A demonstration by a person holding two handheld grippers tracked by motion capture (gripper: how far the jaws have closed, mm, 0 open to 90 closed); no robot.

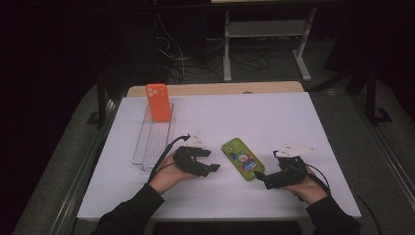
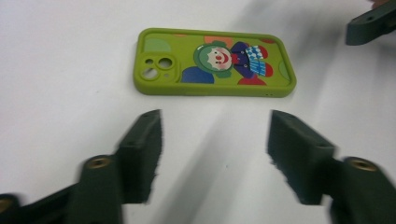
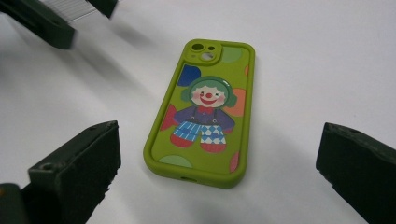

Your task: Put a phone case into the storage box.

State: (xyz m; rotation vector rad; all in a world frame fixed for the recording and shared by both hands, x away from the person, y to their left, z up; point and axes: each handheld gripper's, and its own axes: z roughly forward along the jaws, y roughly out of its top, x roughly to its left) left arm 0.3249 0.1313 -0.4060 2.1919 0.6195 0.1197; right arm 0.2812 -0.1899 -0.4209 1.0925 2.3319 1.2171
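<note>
White table (image 1: 274,117) in a dark room: the green phone case (image 1: 243,159) lies flat, face down. Left tongs (image 1: 211,167) and right tongs (image 1: 260,178) flank it, both open, empty, not touching it.

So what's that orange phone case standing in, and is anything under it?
The orange phone case stands upright at the far end of a clear ribbed rack, which lies on the white table. Its bottom edge hides the slot under it.
</note>
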